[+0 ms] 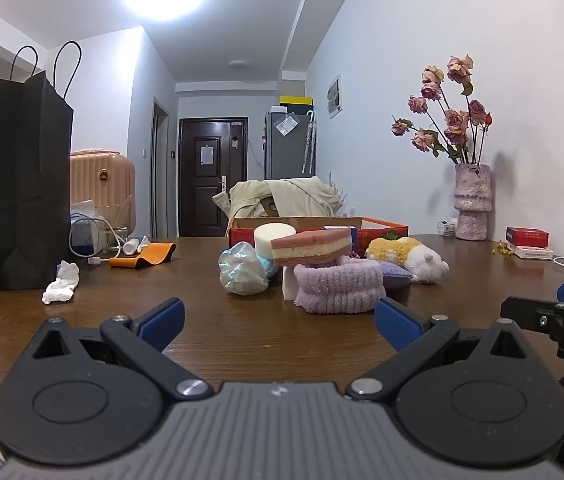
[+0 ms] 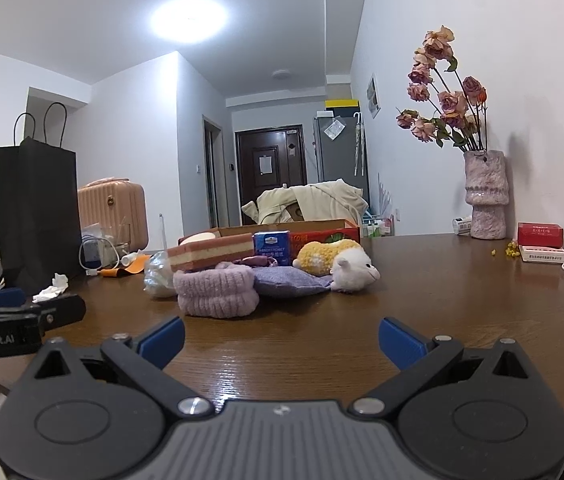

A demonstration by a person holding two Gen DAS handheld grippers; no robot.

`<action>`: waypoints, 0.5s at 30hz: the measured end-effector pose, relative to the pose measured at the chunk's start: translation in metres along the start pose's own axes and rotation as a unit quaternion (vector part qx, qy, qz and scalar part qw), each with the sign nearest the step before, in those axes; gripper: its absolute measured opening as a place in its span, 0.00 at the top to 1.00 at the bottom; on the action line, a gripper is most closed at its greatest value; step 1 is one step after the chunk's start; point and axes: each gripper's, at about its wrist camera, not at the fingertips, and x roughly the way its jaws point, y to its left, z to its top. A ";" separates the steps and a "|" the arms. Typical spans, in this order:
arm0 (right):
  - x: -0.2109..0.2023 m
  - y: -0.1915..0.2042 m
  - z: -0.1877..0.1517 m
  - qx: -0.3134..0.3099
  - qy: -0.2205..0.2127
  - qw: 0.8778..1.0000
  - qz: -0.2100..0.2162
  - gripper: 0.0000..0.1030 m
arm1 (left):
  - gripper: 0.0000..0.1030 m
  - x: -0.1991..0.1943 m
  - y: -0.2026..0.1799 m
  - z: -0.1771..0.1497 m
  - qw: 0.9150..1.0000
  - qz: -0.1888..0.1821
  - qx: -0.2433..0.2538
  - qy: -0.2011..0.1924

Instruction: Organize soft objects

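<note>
Nearest, the left tool [image 1: 278, 326] and the right tool [image 2: 280, 340] hover low over the brown counter [image 1: 210, 344], both spread wide and gripping nothing; just ahead the soft things sit heaped together: a lilac towel [image 1: 340, 286] in front, a striped sponge [image 1: 312, 246] resting on top, a crumpled plastic bag [image 1: 242, 268] beside it, a plush hamster [image 1: 408, 258] to the right; behind them stands a red box [image 1: 382, 230]; the sorting looks barely begun, since nothing appears set apart yet.

The bench [image 1: 242, 344] is shiny brown wood. The purple towel [image 1: 340, 288] looks fuzzy and soft. The plush hamster [image 1: 410, 258] is fluffy. The black bag [image 1: 26, 200] is dull paper.
</note>
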 end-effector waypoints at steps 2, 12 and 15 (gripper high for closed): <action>0.000 0.000 0.000 0.001 0.002 1.000 -0.002 0.00 | 0.00 0.000 0.000 0.000 1.000 0.000 0.000 0.000; 0.000 0.000 -0.001 0.004 0.002 1.000 -0.003 0.00 | 0.00 -0.001 -0.001 0.000 1.000 0.000 0.001 0.000; 0.000 -0.001 -0.001 0.005 0.003 1.000 -0.003 0.00 | 0.00 -0.001 -0.001 0.001 1.000 0.000 0.001 0.000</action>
